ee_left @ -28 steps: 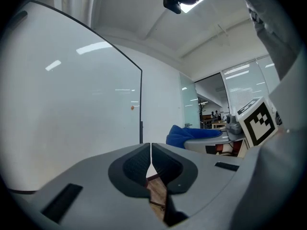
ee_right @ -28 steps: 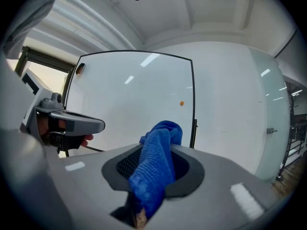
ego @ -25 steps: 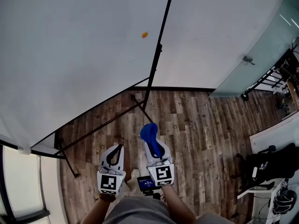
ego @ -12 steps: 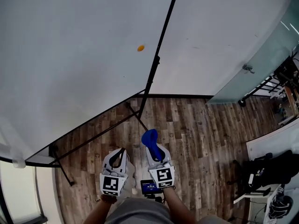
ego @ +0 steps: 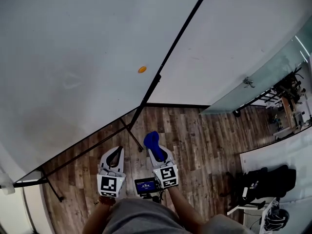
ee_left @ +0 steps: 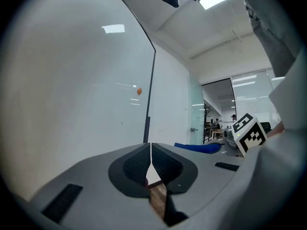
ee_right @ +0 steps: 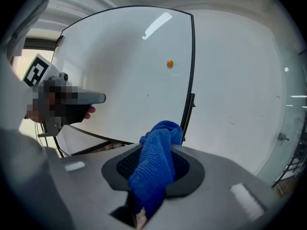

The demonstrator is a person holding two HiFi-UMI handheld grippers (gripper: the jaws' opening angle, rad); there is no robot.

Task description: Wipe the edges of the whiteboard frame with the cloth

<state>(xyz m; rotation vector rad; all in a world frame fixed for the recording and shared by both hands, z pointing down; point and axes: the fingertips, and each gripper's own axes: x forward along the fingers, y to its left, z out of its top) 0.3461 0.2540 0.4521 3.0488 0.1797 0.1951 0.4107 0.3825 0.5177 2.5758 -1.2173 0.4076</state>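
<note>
A large whiteboard (ego: pixel 73 57) on a stand fills the upper left of the head view, its black frame edge (ego: pixel 180 35) running down the right side. An orange magnet (ego: pixel 142 69) sticks to it. My right gripper (ego: pixel 154 145) is shut on a blue cloth (ego: pixel 151 139), held low before the board's lower right corner; in the right gripper view the blue cloth (ee_right: pixel 156 164) bulges from between the jaws. My left gripper (ego: pixel 113 156) hangs beside it, shut and holding nothing, its jaws meeting in the left gripper view (ee_left: pixel 151 164).
The black stand legs (ego: pixel 129 128) spread over the wood floor (ego: pixel 195 140) under the board. A glass door (ego: pixel 263 77) stands at the right. A black chair and a desk (ego: pixel 265 184) sit at the lower right. A white wall (ego: pixel 243 28) lies behind the board.
The head view has tilted up and swung, so the board fills more of the picture. Both grippers have stayed low and close together, with the cloth still held.
</note>
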